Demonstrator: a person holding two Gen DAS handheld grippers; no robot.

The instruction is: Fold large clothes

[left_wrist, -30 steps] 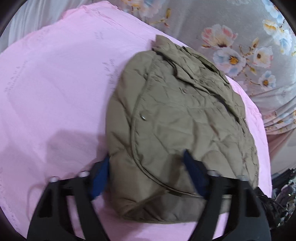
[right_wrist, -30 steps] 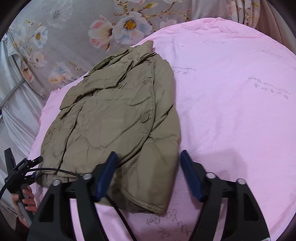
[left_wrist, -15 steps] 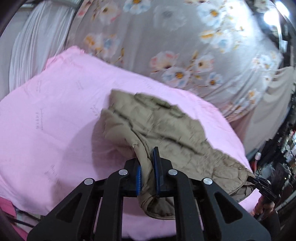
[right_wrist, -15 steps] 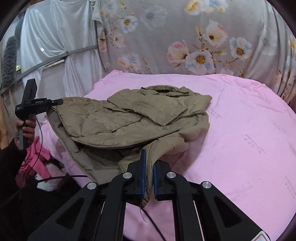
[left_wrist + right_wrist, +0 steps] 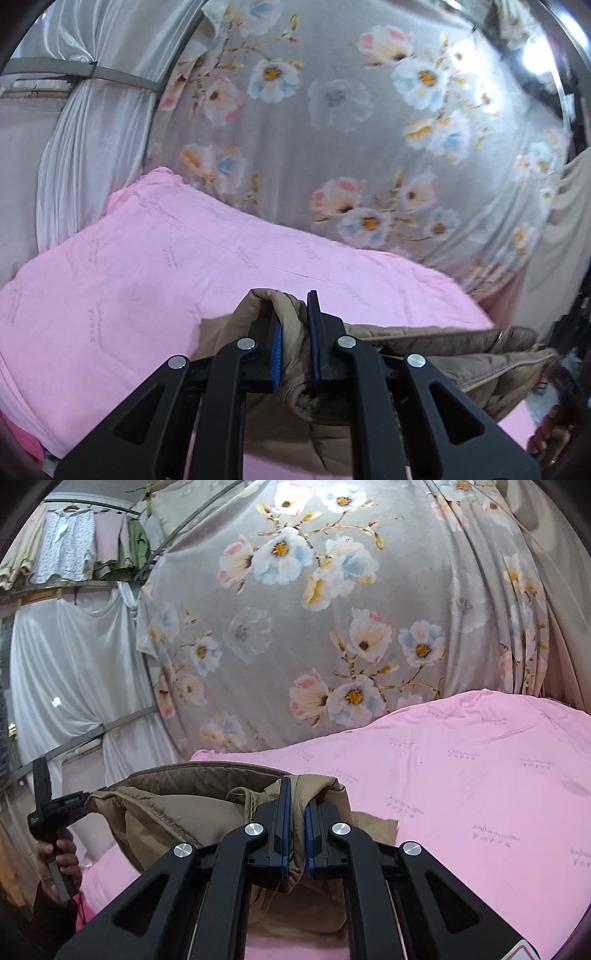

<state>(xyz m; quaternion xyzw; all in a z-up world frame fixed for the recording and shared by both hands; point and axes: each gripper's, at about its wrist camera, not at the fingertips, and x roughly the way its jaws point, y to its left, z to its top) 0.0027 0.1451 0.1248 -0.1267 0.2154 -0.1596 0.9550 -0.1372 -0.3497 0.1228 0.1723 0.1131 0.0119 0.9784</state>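
An olive-tan quilted jacket (image 5: 443, 354) hangs lifted above the pink bed sheet (image 5: 155, 280). My left gripper (image 5: 295, 325) is shut on a bunched fold of the jacket's edge. My right gripper (image 5: 297, 808) is shut on another fold of the jacket (image 5: 177, 805), which stretches left from it toward the other hand-held gripper (image 5: 55, 808). The lower part of the jacket droops below both grippers and is hidden behind their black frames.
The pink sheet (image 5: 480, 794) covers the bed in front of both grippers. A grey floral curtain (image 5: 351, 129) hangs behind the bed. White drapes (image 5: 66, 672) and hanging clothes (image 5: 74, 554) are at the left. A person's hand (image 5: 59, 860) holds the other gripper's handle.
Both grippers went from open over the flat jacket to shut on its edges, then lifted it off the sheet. The cameras now tilt up toward the curtain.
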